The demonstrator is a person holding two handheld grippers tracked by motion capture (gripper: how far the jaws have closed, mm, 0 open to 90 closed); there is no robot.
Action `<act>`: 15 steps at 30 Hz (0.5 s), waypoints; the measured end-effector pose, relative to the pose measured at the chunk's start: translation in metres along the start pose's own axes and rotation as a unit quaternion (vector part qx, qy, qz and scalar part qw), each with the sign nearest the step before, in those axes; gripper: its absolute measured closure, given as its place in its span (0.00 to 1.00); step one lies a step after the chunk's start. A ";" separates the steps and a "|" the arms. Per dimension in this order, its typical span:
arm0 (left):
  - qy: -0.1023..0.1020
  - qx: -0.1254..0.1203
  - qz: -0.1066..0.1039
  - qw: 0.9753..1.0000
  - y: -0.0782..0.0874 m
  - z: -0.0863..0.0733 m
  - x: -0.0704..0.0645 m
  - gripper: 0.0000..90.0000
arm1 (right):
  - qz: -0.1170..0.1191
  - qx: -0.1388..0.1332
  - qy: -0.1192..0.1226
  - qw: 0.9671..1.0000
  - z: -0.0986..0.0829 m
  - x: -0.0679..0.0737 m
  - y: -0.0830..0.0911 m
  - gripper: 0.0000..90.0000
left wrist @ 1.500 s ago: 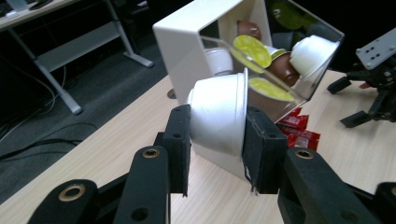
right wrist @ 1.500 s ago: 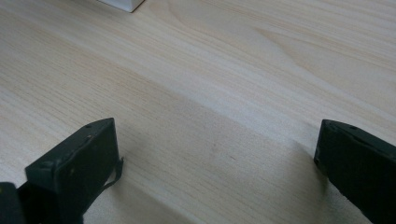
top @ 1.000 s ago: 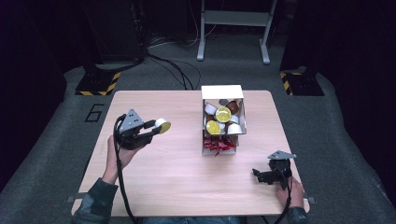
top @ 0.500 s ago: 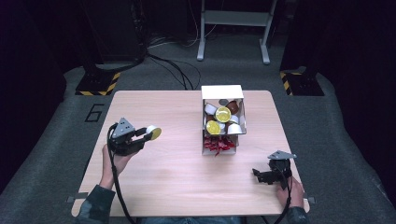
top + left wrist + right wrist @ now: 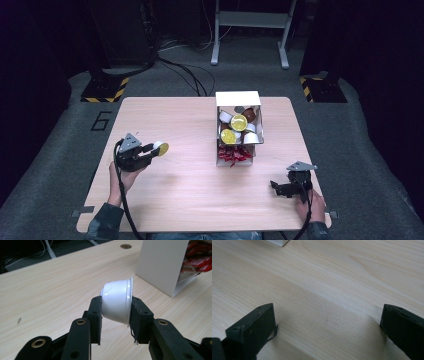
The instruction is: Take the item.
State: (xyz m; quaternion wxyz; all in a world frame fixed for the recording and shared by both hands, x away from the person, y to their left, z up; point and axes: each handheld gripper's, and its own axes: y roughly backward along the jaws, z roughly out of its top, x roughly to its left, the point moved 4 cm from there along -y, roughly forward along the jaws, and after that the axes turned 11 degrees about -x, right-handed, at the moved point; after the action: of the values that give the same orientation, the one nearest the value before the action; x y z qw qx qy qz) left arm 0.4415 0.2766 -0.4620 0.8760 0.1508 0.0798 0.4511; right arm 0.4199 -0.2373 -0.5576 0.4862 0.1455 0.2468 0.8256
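Left gripper [image 5: 156, 150] well left of the white box [image 5: 238, 99], its 2 jaws clamped on a white capsule [image 5: 117, 302] with yellow lid, held on its side above the table [image 5: 190, 190]. Right gripper [image 5: 278, 187] near the box's front-right, low over the wood, jaws wide apart, nothing between. Box holds more capsules [image 5: 239, 122] and red packets [image 5: 233, 155].

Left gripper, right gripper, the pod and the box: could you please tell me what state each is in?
Left gripper: shut on the white pod, lifted off the table.
White pod: on its side, clamped base to lid.
Right gripper: open, holding nothing.
White box: open, holding pods and red packets.
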 end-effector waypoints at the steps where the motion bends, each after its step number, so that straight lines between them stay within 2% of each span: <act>1: 0.004 0.005 0.000 1.000 -0.001 -0.004 0.001 0.72 | 0.000 -0.001 0.000 1.000 0.000 0.000 0.000 0.00; 9: 0.034 0.035 0.002 0.999 -0.011 -0.033 0.007 0.72 | -0.001 0.000 -0.001 1.000 0.000 0.000 0.000 0.00; 15: 0.045 0.057 -0.003 0.997 -0.020 -0.047 0.006 0.72 | -0.001 0.000 -0.001 1.000 0.000 0.000 0.000 0.00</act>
State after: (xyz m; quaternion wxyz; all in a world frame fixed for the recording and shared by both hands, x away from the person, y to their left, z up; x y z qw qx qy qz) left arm 0.4475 0.2801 -0.5128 0.8630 0.1799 0.1450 0.4492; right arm 0.4200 -0.2371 -0.5576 0.4873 0.1463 0.2462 0.8249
